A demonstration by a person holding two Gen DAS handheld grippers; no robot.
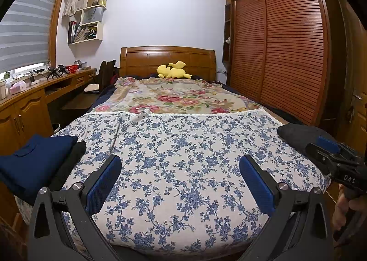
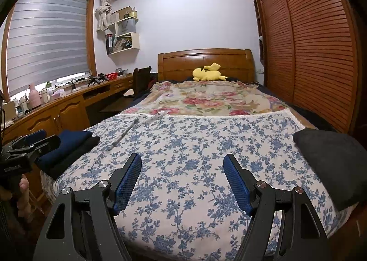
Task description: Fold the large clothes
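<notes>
left wrist view looks up a bed from its foot end. the left gripper (image 1: pixel 180 163) hangs over the near part of a blue floral garment (image 1: pixel 183 153), its two blue pads spread wide with nothing between them, released. this garment, white with blue flowers and a lace-trimmed far edge, lies spread flat across the near half of the bed, reaching almost from side to side. a seam or strap runs along its left part. past its lace edge a red floral blanket (image 1: pixel 179 98) covers the far half, and a yellow plush toy (image 1: pixel 173 71) lies against the wooden headboard (image 1: pixel 167 57).

on the near left corner of the bed sits a folded navy garment (image 1: pixel 34 157) stacked on a folded black one (image 1: pixel 68 162). on the near right corner rests a folded dark grey garment (image 1: pixel 298 133). the right gripper (image 1: pixel 330 146) shows at the right edge, just beside that grey piece, with a hand (image 1: pixel 344 208) below it.

right wrist view gives the same bed. the right gripper (image 2: pixel 182 166) also hovers above the blue floral garment (image 2: pixel 195 146) with pads parted, gripping nothing. the left gripper (image 2: pixel 34 141) appears at the left edge, close to the navy stack (image 2: pixel 66 144). a wooden desk (image 2: pixel 68 105) runs along the left wall under a window blind (image 2: pixel 48 31), and a slatted wardrobe (image 2: pixel 321 43) fills the right side.
</notes>
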